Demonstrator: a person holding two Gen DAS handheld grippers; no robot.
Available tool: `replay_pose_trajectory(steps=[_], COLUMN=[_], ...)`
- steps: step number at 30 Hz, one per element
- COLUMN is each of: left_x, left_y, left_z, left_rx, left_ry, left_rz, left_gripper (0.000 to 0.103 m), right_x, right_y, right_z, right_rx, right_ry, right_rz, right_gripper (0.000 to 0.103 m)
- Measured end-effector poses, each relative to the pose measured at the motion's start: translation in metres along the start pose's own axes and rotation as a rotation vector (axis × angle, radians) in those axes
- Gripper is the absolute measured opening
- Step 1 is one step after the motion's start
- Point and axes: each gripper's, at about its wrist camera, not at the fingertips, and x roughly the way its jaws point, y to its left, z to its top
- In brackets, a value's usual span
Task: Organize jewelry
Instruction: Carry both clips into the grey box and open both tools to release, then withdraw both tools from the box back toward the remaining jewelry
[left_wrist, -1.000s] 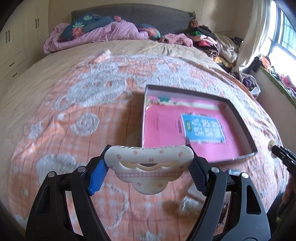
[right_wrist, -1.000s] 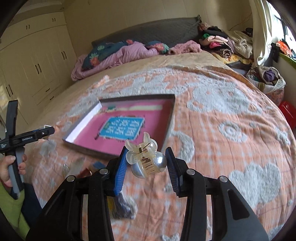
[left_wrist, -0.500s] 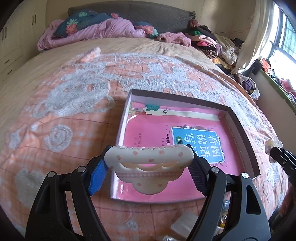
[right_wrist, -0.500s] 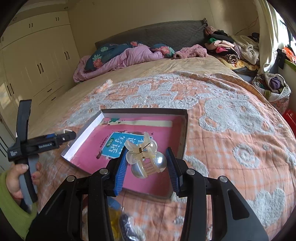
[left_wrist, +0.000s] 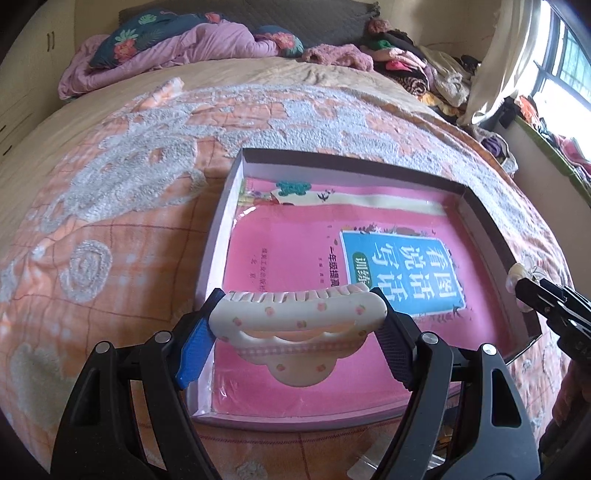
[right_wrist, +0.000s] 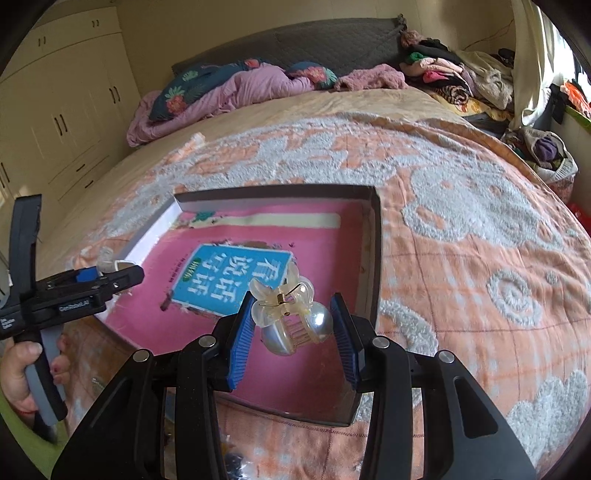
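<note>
My left gripper (left_wrist: 297, 314) is shut on a cream claw clip (left_wrist: 295, 332) with small pink dots, held by its two ends. It hangs over the near left corner of a shallow dark-walled box (left_wrist: 225, 206), which holds a pink book (left_wrist: 295, 251) with a blue label. My right gripper (right_wrist: 291, 314) is shut on a clear claw clip with a pearl (right_wrist: 317, 321), over the near right part of the same box (right_wrist: 376, 251). The right wrist view shows the left gripper (right_wrist: 135, 275) at the left, held by a hand (right_wrist: 18, 373).
The box lies on an orange and white quilt (left_wrist: 110, 221) covering a bed. Clear plastic packets (right_wrist: 232, 461) lie near the quilt's front edge under the grippers. Purple bedding (left_wrist: 177, 44) and a heap of clothes (left_wrist: 424, 70) fill the far end. Wardrobes (right_wrist: 66, 110) stand at left.
Both grippers have come forward and lower, from the near quilt to over the box, which now looks larger. Each clip stays held as before.
</note>
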Motion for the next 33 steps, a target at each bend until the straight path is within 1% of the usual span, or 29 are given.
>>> replay_pose_trajectory(steps=[5,8,15,17,19,21,24,26,28,29,33], left_x=[0.003,0.004,-0.006,-0.012,-0.020,-0.027,-0.037,-0.044,-0.052,-0.056,-0.068], left_y=[-0.004,-0.004,-0.002,-0.001,0.001,0.003,0.005,0.005,0.006,0.006,0.006], left_z=[-0.002,-0.004,-0.001,0.000,0.002,0.004,0.005,0.004,0.003,0.003,0.000], left_rx=[0.025,0.030,0.025,0.021,0.014,0.011,0.002,0.001,0.004,0.003,0.003], left_ry=[0.007,0.010,-0.014,-0.030,-0.048,-0.068,-0.093,-0.108,-0.124,-0.129,-0.144], left_rz=[0.015,0.019,0.017,0.014,0.008,0.009,0.007,0.002,0.000,-0.004,-0.014], left_gripper=[0.070,0.070,0.070,0.072,0.075,0.076,0.079,0.083,0.084,0.088,0.091], right_x=[0.006,0.007,0.000,-0.007,-0.015,-0.021,-0.033,-0.042,-0.050,-0.055,-0.068], right_y=[-0.003,-0.004,-0.004,-0.006,-0.008,-0.010,-0.014,-0.016,-0.015,-0.015,-0.009], right_z=[-0.007,-0.010,-0.015,-0.016,-0.016,-0.016,-0.015,-0.014,-0.013,-0.013,-0.013], right_rx=[0.012,0.024,0.034,0.044,0.054,0.062,0.076,0.084,0.085,0.085,0.075], right_ry=[0.015,0.018,0.005,-0.017,-0.039,-0.053,-0.082,-0.102,-0.118,-0.128,-0.148], right_rz=[-0.010,-0.002,0.019,0.010,0.013,0.010,0.009,0.017,0.021,0.026,0.038], right_gripper=[0.039,0.039,0.042,0.053,0.056,0.057,0.062,0.069,0.073,0.076,0.080])
